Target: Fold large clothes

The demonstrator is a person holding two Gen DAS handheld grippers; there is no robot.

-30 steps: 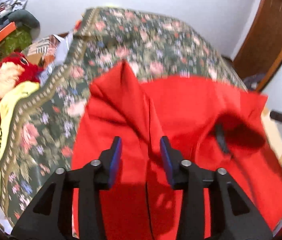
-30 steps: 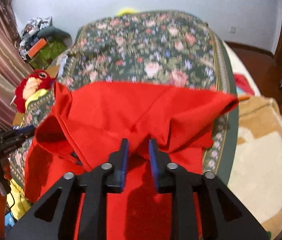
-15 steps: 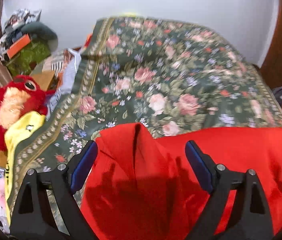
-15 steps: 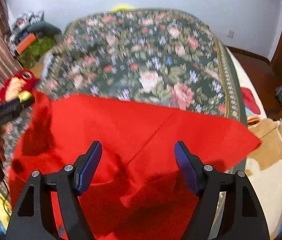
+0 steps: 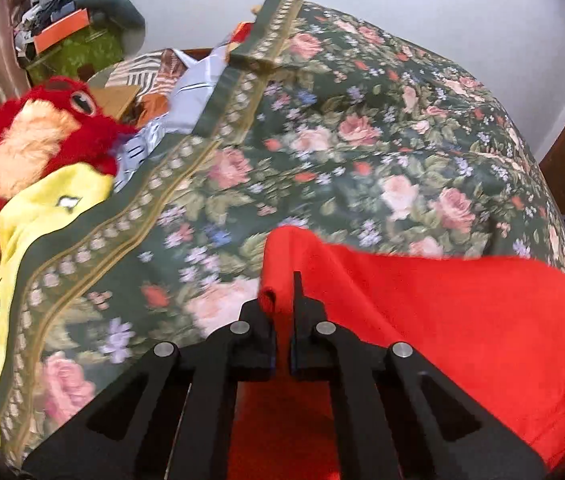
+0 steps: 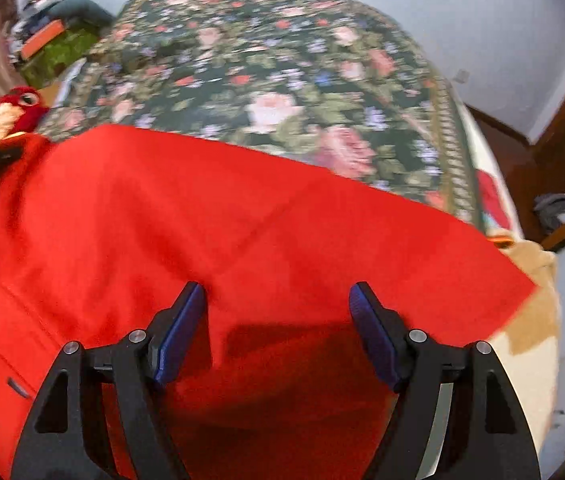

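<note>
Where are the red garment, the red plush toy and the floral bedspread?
red garment (image 6: 242,208), right wrist view, its flat middle.
red plush toy (image 5: 30,148), left wrist view, its pale face.
floral bedspread (image 5: 362,132), left wrist view, bare top.

The garment (image 6: 218,216) lies spread on the near part of the bedspread (image 5: 342,140), reaching almost from its left border to its right edge. Off the bed's left side a plush toy (image 5: 30,140) sits on a cloth (image 5: 38,216) that hangs down there. Farther back on the left, boxes (image 5: 62,32) are piled against the wall (image 5: 422,4), which stands behind the bed.
</note>
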